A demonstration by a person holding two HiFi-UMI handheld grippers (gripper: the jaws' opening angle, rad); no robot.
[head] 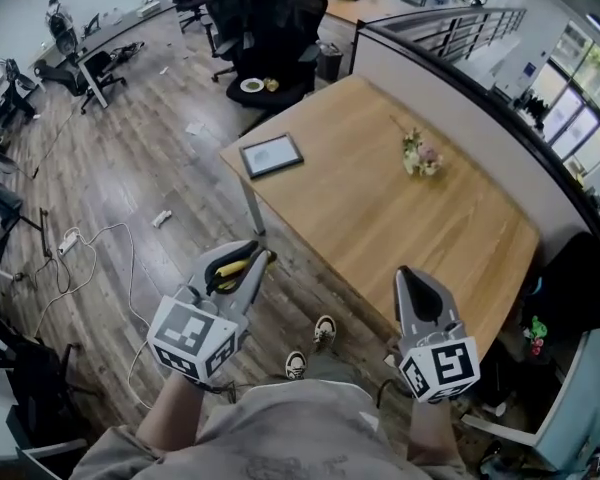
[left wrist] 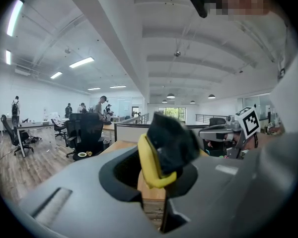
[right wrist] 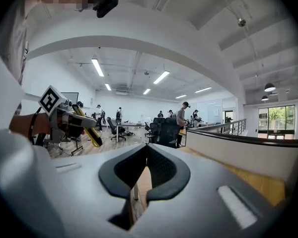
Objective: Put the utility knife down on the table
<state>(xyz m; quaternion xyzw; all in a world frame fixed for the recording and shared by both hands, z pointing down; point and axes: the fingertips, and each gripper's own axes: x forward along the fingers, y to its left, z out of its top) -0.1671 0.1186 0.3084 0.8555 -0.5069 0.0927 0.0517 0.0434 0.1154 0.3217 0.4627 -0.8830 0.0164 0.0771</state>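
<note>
Currently: carry phase, knife not yet set down.
- Left gripper (head: 254,262): jaws nearly closed, clamped on knife (left wrist: 150,166). Yellow-black body stands up between pads, so grip looks secure for carrying.
- Right gripper (right wrist: 146,150): jaws together, nothing held, idle.
- Table (head: 380,228): ahead of both grippers. Frame (head: 271,154) at one corner, flowers (head: 421,156) beyond. Bare wood between them suits set-down.
- Knife shows over floor, just short of table edge.

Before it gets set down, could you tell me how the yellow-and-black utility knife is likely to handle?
The yellow-and-black utility knife looks rigid: it juts unbent from the left gripper, which is shut on it. Its long, flattish body would probably lie still rather than roll on the smooth wooden table, though it might slide a little if pushed.
</note>
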